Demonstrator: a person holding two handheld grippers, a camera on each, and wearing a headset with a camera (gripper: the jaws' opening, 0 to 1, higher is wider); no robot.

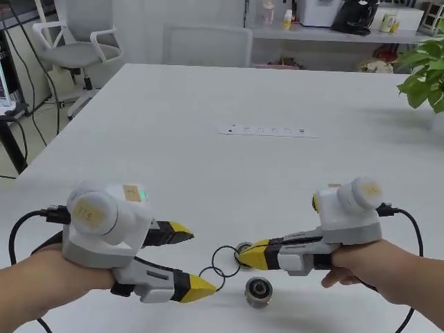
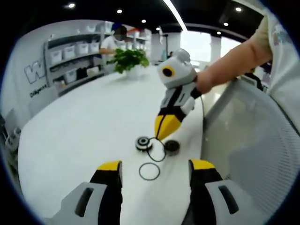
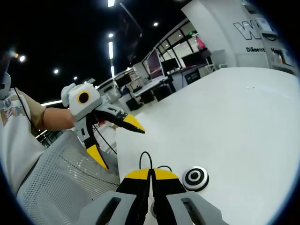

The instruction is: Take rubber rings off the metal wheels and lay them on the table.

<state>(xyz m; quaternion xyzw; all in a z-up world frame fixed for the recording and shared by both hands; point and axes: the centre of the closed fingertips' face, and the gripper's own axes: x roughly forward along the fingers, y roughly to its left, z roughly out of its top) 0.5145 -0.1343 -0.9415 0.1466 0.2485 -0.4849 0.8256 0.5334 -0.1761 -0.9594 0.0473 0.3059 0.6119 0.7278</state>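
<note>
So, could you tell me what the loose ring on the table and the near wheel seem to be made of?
Loose ring: thin, black, matt loop, probably rubber. Near wheel: grey with a dull sheen on its rim, so likely metal, dark at the centre.

On tabletop point(image 1: 208, 104) between left claw point(image 1: 196, 259) and right claw point(image 1: 244, 257): near wheel point(image 1: 259, 291) before far wheel point(image 2: 143, 143), loose ring point(image 2: 139, 171) left of both, held ring point(image 2: 158, 161) pinched at right claw.
</note>
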